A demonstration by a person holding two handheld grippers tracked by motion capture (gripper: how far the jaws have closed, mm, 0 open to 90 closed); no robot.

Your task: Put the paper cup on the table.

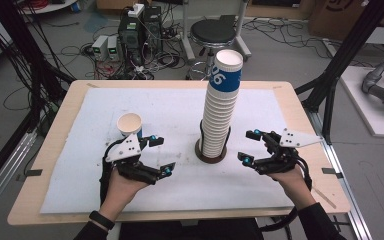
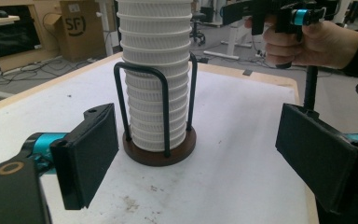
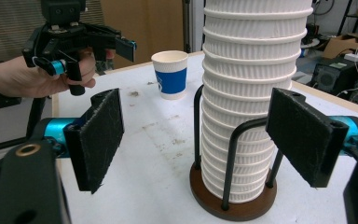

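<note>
**benchmonkey:** Quick sanity check on my setup. I've got the tall stack of white ribbed paper cups (image 1: 221, 107) sitting in its black wire holder on a round dark wooden base (image 2: 159, 148), roughly mid-table on the white mat (image 1: 70, 170). The wire loops only hug the lower part of the stack, so I figure that's why it stands straight without leaning. My left gripper (image 1: 161, 155) and right gripper (image 1: 248, 146) sit on either side of it, both pointed in at the base.

**cuprunner:** Are you holding anything yet?

**benchmonkey:** Nope. Both sets of jaws stand wide apart with nothing between the pads. In the left gripper view the holder is framed between the two black pads but well ahead of them, same story in the right gripper view. Neither touches the stack.

**cuprunner:** And the loose one?

**benchmonkey:** The single white paper cup with a blue band (image 3: 170, 74) stands upright, mouth up, on the left side of the mat, just beyond my left hand (image 1: 122, 192). Well apart from the stack, so I reckon there's room to work on it without knocking the tower.

**cuprunner:** Why both grippers low?

**benchmonkey:** My guess: one may need to steady the holder while the other deals with a cup, since the top of that stack looks tippy.
</note>
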